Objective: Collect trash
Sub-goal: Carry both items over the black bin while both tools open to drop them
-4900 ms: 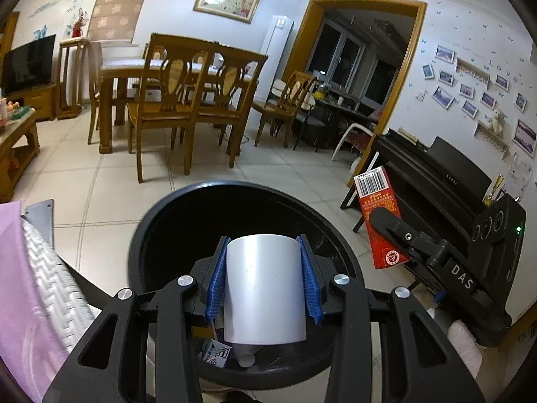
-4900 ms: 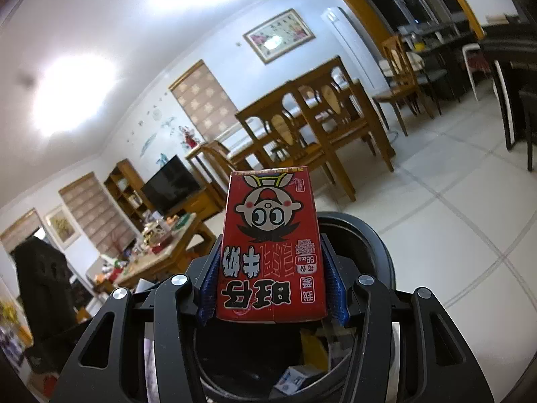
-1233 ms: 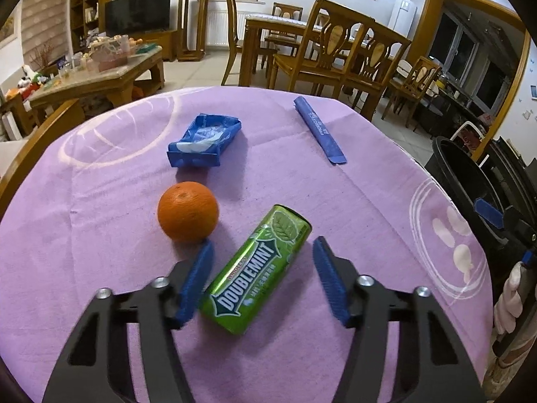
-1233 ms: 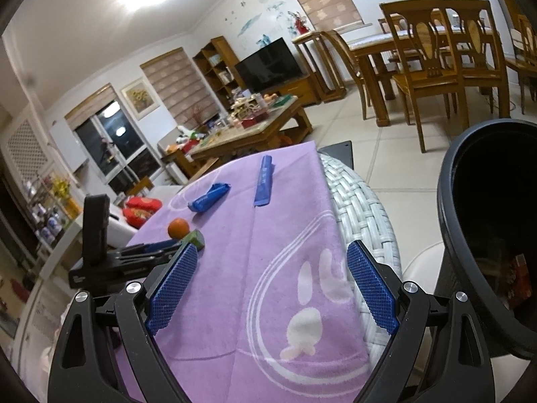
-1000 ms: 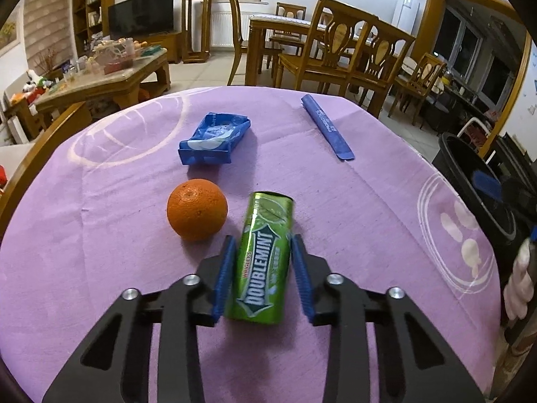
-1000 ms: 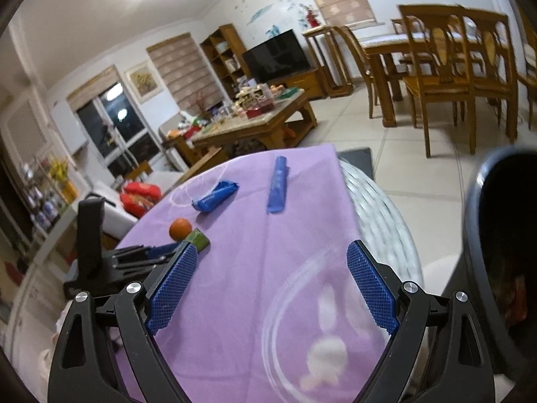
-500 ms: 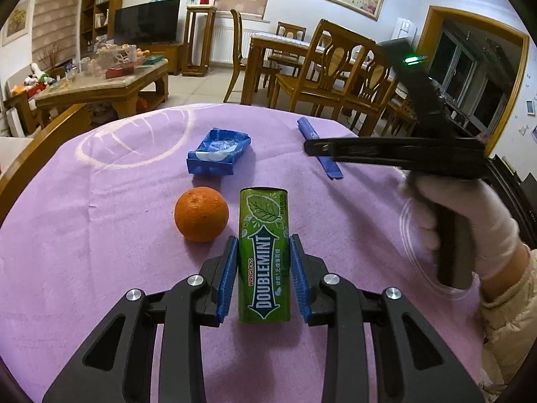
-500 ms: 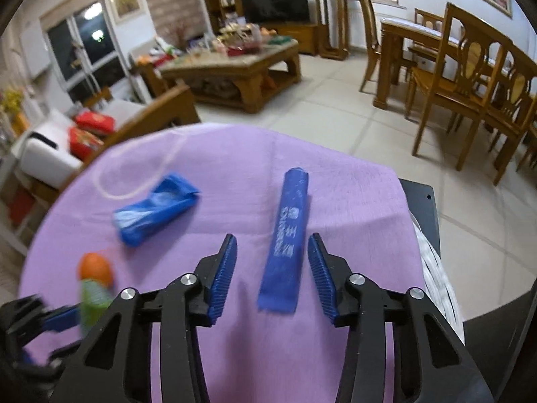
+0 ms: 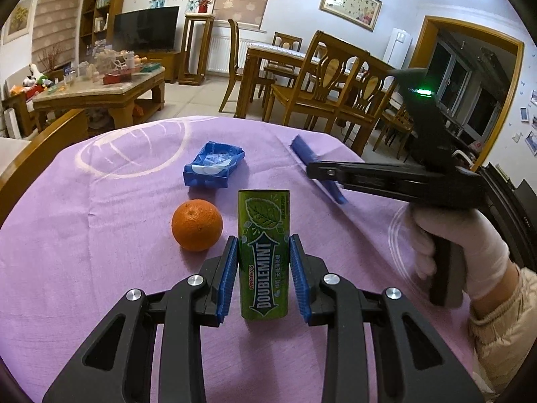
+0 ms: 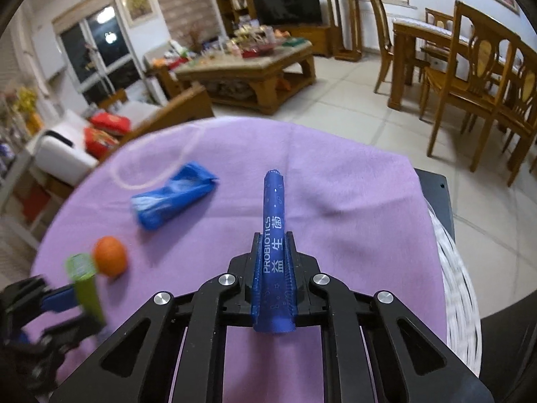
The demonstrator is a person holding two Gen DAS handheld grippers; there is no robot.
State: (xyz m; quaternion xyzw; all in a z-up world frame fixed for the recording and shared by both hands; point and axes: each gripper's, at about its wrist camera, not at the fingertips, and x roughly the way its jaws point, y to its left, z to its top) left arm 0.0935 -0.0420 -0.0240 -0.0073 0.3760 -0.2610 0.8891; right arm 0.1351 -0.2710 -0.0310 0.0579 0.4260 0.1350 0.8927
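2 grips carry risk: the left gripper (image 9: 263, 265) clamps the green gum pack (image 9: 264, 255), the right gripper (image 10: 273, 262), jaws closing, pinches the blue probiotics sachet (image 10: 274, 245) above the purple-covered surface (image 9: 100, 235); this limp sachet could slip out.

Purple tablecloth (image 9: 100, 235): soft matt woven cloth, faintly creased.
Green Doublemint tin (image 9: 264, 255), centre: smooth glossy printed metal.
Blue probiotics stick sachet (image 10: 274, 235): shiny plastic film.
Round orange (image 9: 197, 225): dimpled matt peel.
Black gripper fingers (image 9: 151, 329): matt plastic, ribbed blue pads.
White glove (image 9: 470, 235), right: thin smooth material.
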